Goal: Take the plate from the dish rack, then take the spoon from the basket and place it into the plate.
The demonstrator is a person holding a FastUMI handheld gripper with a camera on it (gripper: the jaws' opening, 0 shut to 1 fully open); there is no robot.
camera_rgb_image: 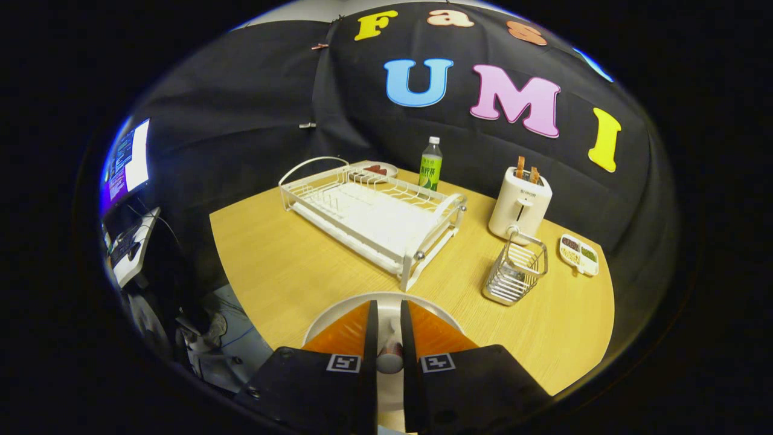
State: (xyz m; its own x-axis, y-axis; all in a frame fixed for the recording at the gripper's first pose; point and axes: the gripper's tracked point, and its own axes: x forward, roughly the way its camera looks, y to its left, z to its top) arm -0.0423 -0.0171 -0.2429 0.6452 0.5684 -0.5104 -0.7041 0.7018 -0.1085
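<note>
The tongs [387,338] clench the spoon [389,357] over the plate [338,314] on the wooden table [290,266], black cloth walls behind.

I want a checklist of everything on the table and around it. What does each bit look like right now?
Surface: wooden table, bare at the near left.
Plate: white plate on the table right under the fingers, out of the rack.
Spoon: its handle sits between the fingers, over the plate.
Dish rack: white wire dish rack, nothing seen in it.
Basket: wire basket right of the rack, nothing seen in it.
Clutter: toaster with toast, green bottle, snack tray, small dish behind the rack.
Gripper: gripper nearly closed around the spoon handle.
Cables: some on the floor.
Surroundings: lit monitor at the left.
</note>
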